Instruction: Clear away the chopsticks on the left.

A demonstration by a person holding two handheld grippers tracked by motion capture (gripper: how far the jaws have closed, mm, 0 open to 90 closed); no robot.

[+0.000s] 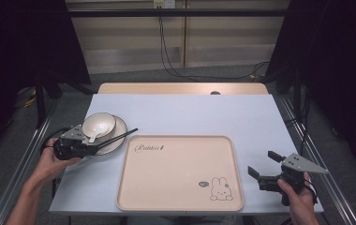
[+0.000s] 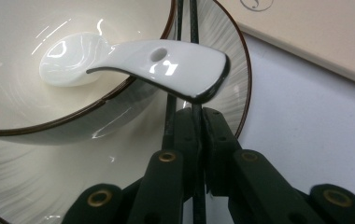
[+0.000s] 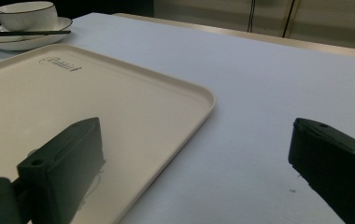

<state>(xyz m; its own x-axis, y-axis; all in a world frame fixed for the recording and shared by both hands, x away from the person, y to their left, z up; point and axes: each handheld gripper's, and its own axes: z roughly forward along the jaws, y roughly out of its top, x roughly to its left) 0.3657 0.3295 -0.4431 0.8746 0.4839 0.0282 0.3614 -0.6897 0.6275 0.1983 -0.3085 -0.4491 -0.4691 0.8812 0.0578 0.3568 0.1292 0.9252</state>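
Black chopsticks [image 1: 117, 138] are lying across the plate [image 1: 119, 126] at the table's far left, their thin shafts running from the left gripper [image 1: 93, 150] out past the plate's rim toward the tray. In the left gripper view the jaws are pressed together on the chopsticks, pinching the near ends while the rest is resting on the plate — a low grip near the ends, which I judge leaves the long shafts free to swing or slip apart if lifted quickly.

Just beside that grip, a white ceramic spoon [image 2: 133, 63] is sitting with its scoop inside the bowl [image 1: 99, 125] and its handle overhanging the bowl's rim, directly above the pinched chopsticks. That handle is the closest thing in the way — raising the chopsticks straight up would likely knock it.

The bowl is standing on the plate, both on the pale blue table [image 1: 241, 112]. A cream tray [image 1: 178, 176] with a rabbit drawing is lying empty in front of the person, its near-left corner close to the plate.

The right gripper [image 1: 263, 166] is hovering off the tray's right edge above bare table, jaws spread wide and holding nothing, well apart from the dishes.
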